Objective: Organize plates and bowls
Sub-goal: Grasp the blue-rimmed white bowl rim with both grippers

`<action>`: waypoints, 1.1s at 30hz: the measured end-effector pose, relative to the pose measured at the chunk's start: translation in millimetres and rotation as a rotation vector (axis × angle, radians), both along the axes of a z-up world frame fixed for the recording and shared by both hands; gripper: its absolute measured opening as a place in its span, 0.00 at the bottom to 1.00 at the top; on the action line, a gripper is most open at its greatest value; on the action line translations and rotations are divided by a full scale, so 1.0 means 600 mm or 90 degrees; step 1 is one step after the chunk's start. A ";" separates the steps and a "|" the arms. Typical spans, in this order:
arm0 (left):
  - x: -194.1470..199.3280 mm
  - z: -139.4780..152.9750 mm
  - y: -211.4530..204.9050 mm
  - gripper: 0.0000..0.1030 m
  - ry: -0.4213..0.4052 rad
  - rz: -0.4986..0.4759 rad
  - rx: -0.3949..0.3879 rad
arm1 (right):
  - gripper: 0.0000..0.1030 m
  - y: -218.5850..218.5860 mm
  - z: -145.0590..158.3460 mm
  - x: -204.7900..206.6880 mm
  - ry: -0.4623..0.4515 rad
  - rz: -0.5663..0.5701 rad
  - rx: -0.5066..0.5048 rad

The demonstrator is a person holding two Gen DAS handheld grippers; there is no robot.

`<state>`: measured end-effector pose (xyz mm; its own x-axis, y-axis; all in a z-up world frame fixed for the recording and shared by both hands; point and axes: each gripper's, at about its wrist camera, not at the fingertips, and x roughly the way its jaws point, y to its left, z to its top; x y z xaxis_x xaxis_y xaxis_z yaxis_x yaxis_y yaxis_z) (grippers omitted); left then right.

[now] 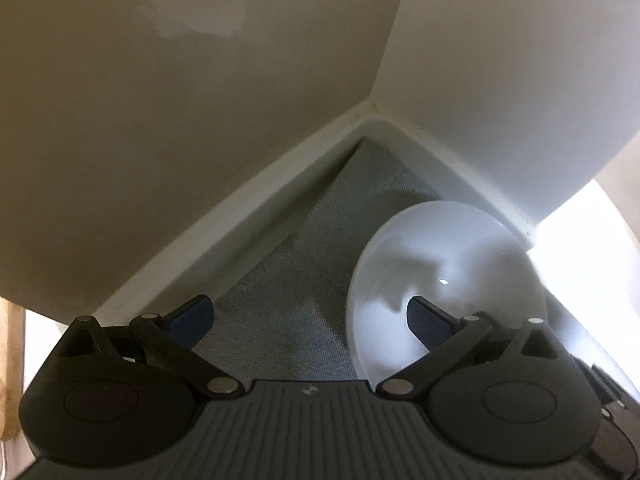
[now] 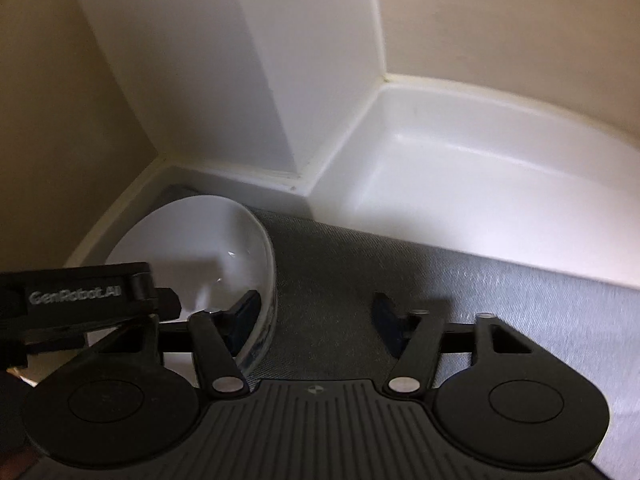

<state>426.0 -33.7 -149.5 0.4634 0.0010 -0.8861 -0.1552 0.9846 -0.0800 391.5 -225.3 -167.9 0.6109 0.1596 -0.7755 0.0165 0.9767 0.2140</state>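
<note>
A white bowl (image 1: 448, 272) sits on a grey liner (image 1: 288, 280) inside a white cabinet shelf. My left gripper (image 1: 310, 316) is open; its right finger is over the bowl's inside, its left finger over the liner. In the right wrist view the same bowl (image 2: 200, 236) sits at the left. My right gripper (image 2: 316, 312) is open; its left finger (image 2: 246, 312) reaches just inside the bowl's rim, its right finger (image 2: 386, 316) over the liner. The left gripper's body (image 2: 80, 292) shows at the left edge over the bowl.
The shelf has a raised white rim (image 2: 460, 160) and a white divider wall (image 2: 280, 80) behind the bowl. Beige cabinet walls (image 1: 160, 120) close in on the left and back. The grey liner (image 2: 400, 272) stretches right of the bowl.
</note>
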 end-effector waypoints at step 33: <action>-0.017 -0.004 -0.012 0.18 0.027 -0.199 -0.083 | 0.13 -0.006 0.033 -0.080 0.038 0.045 0.024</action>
